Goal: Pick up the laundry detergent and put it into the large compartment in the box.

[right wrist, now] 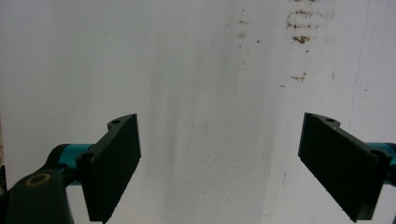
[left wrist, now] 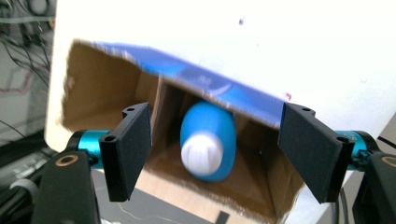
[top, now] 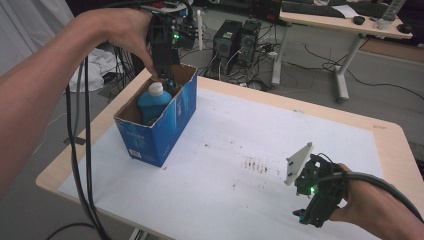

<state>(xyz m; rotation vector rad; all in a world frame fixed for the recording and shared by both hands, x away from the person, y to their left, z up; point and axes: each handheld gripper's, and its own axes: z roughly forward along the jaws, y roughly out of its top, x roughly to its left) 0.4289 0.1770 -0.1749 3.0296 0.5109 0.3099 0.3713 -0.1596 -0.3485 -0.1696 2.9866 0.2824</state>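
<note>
A blue bottle (top: 152, 102) with a white cap stands inside an open blue cardboard box (top: 170, 125) at the table's left. My left gripper (top: 164, 75) hovers just above the box's far end, over the bottle. In the left gripper view its jaws stand wide apart, with the bottle (left wrist: 208, 140) below between them and not touched. My left gripper (left wrist: 215, 156) is open. My right gripper (top: 307, 212) hangs low over the white sheet near the table's front right. In the right gripper view my right gripper (right wrist: 219, 168) is open, nothing between its jaws.
A white sheet (top: 240, 150) with brown stains (top: 255, 164) covers most of the wooden table (top: 387, 131). Black cables (top: 82, 150) hang from my left arm past the table's left edge. Computer towers (top: 235, 40) and a desk (top: 345, 22) stand on the floor beyond.
</note>
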